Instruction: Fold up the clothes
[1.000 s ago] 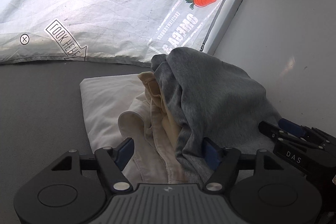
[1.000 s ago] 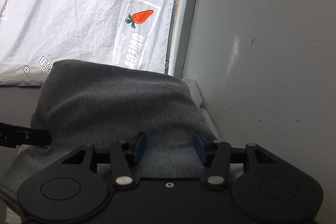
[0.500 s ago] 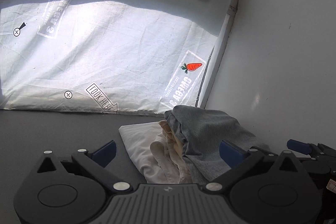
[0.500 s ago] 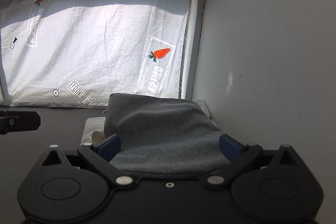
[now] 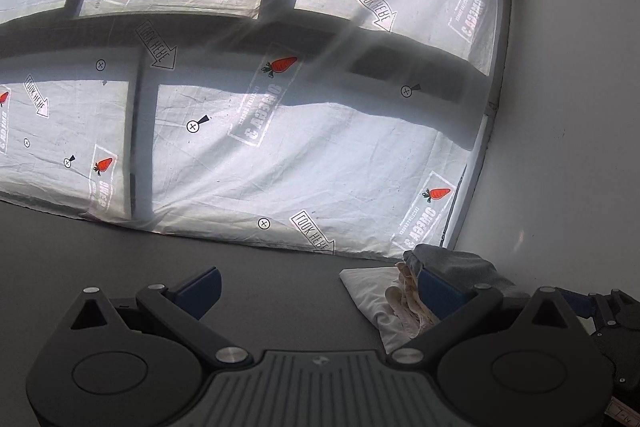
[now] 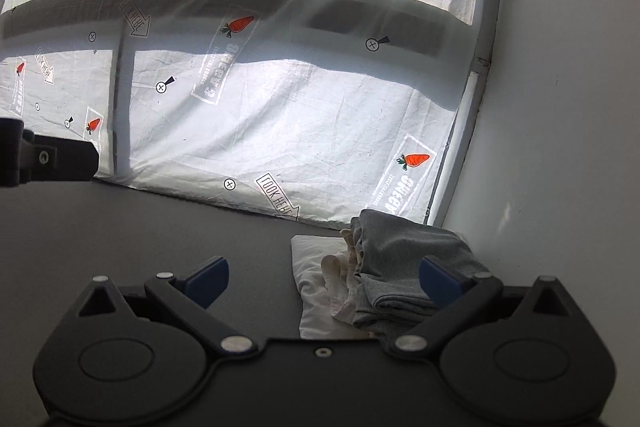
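A folded grey garment (image 6: 404, 259) lies on top of a stack, over a cream garment (image 6: 340, 269) and a white one (image 6: 310, 277), in the far right corner of the dark table (image 6: 160, 239). The same stack shows in the left wrist view: grey garment (image 5: 456, 263), cream garment (image 5: 404, 293), white garment (image 5: 368, 287). My right gripper (image 6: 324, 279) is open and empty, drawn back from the stack. My left gripper (image 5: 318, 289) is open too, holding nothing, left of the stack. The right gripper's body shows at the left view's right edge.
A white wall (image 6: 560, 107) bounds the table on the right. A translucent printed sheet (image 6: 280, 99) with carrot logos covers the window behind the table. The left gripper's body (image 6: 44, 157) juts in at the right view's left edge.
Both grippers opened wide, let go of the grey garment and pulled back and up from the stack. The stack now looks small and far.
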Tool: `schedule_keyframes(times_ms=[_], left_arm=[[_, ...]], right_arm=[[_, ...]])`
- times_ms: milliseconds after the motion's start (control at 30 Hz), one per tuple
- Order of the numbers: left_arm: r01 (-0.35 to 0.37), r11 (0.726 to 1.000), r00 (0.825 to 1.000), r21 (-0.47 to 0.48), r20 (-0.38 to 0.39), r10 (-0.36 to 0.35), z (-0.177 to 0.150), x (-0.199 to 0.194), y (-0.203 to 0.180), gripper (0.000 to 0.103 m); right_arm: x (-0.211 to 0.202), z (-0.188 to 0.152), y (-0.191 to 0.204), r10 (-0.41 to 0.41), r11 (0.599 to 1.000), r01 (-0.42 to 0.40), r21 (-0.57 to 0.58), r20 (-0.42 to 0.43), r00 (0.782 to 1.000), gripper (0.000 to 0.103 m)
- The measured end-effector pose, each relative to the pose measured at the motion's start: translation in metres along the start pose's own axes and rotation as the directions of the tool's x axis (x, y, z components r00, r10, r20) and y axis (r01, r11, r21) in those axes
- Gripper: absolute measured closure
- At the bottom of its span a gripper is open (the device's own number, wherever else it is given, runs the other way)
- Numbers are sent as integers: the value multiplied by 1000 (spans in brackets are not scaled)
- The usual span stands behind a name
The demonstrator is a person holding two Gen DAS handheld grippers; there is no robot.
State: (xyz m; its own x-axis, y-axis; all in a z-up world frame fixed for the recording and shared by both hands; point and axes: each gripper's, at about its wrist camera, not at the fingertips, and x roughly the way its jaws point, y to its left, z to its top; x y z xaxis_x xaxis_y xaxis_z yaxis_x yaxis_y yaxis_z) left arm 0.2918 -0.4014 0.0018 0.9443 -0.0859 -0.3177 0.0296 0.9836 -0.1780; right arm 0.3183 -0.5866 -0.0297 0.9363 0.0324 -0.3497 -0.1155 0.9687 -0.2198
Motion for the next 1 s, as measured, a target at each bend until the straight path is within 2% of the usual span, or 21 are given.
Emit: schedule_keyframes(times_ms=[133,267,367,433,600,700,833,1000], left_arm=[[-56,998,998,-3,-23,56,-3,-37,37,0],[-112,992,993,56,-24,113,-12,-80,85,0],[-109,992,994,61,-17,110,-16,-113,126,0],[-89,994,995,59,-42,92,-17,-127,152,0],[-88,988,992,127,-83,99,-14,-167,213,0],[-75,987,993,144,-82,87,-12,-192,244,0],[-80,985,991,152,-94,95,-15,-216,280,0],[-80,990,985,118,-143,97,-25,-242,310,0]], right_arm=[[-35,11,42,83,996,-81,-49,39,996,0],[-72,22,75,172,983,-175,50,54,984,0],[-94,21,121,183,979,-185,87,31,983,0],[-109,21,151,191,975,-192,112,16,981,0],[-149,23,227,194,970,-189,151,-19,981,0],[-175,24,266,182,972,-174,160,-34,983,0],[-206,21,309,162,973,-149,178,-60,985,0],[-233,17,341,144,977,-125,174,-99,985,0]])
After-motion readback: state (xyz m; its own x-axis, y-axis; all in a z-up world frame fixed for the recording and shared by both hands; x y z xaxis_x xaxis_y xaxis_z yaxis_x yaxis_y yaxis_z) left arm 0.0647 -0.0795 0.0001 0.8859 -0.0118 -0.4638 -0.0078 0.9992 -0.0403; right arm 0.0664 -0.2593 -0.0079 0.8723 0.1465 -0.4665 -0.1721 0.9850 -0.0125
